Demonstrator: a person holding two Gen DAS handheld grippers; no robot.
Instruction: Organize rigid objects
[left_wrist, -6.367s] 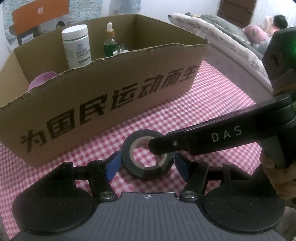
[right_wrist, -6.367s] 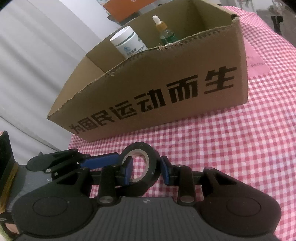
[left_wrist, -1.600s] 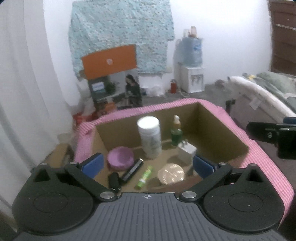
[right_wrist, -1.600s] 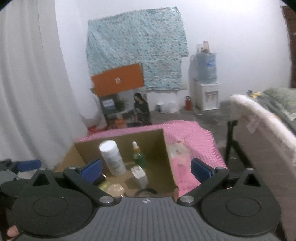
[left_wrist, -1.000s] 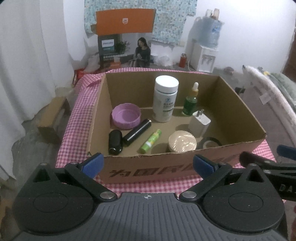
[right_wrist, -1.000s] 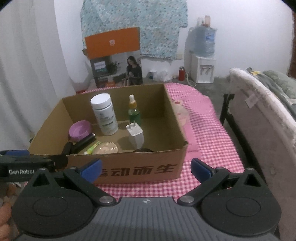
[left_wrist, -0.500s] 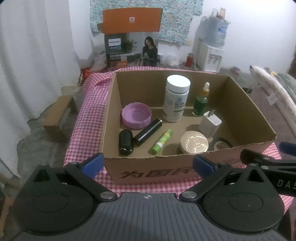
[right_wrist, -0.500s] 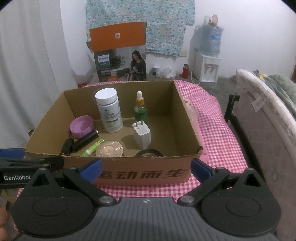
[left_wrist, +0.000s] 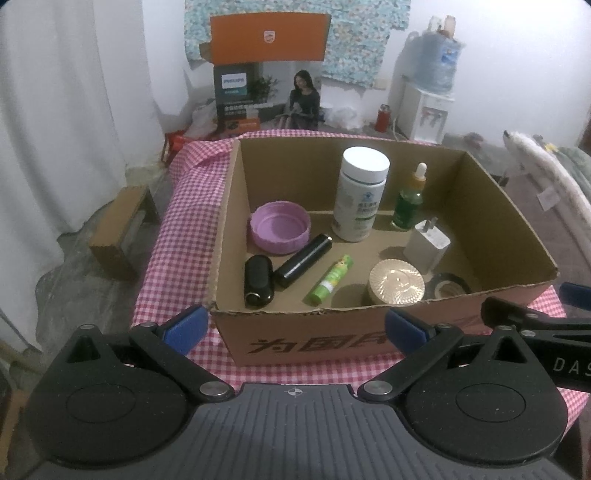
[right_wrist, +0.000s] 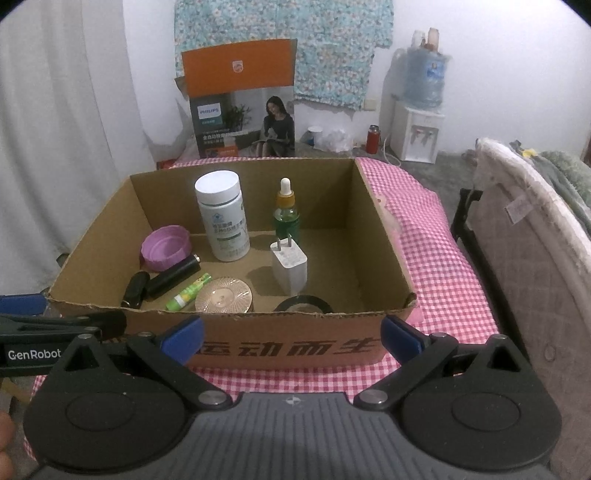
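A cardboard box (left_wrist: 517, 236) (right_wrist: 384, 254) stands on the pink checked table. Inside it are a white bottle (left_wrist: 360, 194) (right_wrist: 223, 218), a green dropper bottle (left_wrist: 410, 199) (right_wrist: 286, 214), a white charger (left_wrist: 426, 245) (right_wrist: 290, 267), a purple lid (left_wrist: 279, 227) (right_wrist: 164, 251), a black tube (left_wrist: 303, 262), a short black case (left_wrist: 258, 282), a green stick (left_wrist: 328, 278), a gold round tin (left_wrist: 397, 282) (right_wrist: 223, 295) and a black tape roll (left_wrist: 448, 286) (right_wrist: 303, 304). My left gripper (left_wrist: 293, 326) is open and empty in front of the box. My right gripper (right_wrist: 291, 338) is open and empty too.
The right gripper's finger (left_wrist: 532, 326) shows at the right of the left wrist view. A printed orange carton (right_wrist: 242, 99) and a water dispenser (right_wrist: 419, 107) stand by the far wall. A padded bed (right_wrist: 535, 229) lies right of the table. A small cardboard box (left_wrist: 118, 225) sits on the floor left.
The black tape roll that both grippers held on the table 6.4 s ago now lies in the box. Both grippers have opened, let go and drawn back from the box.
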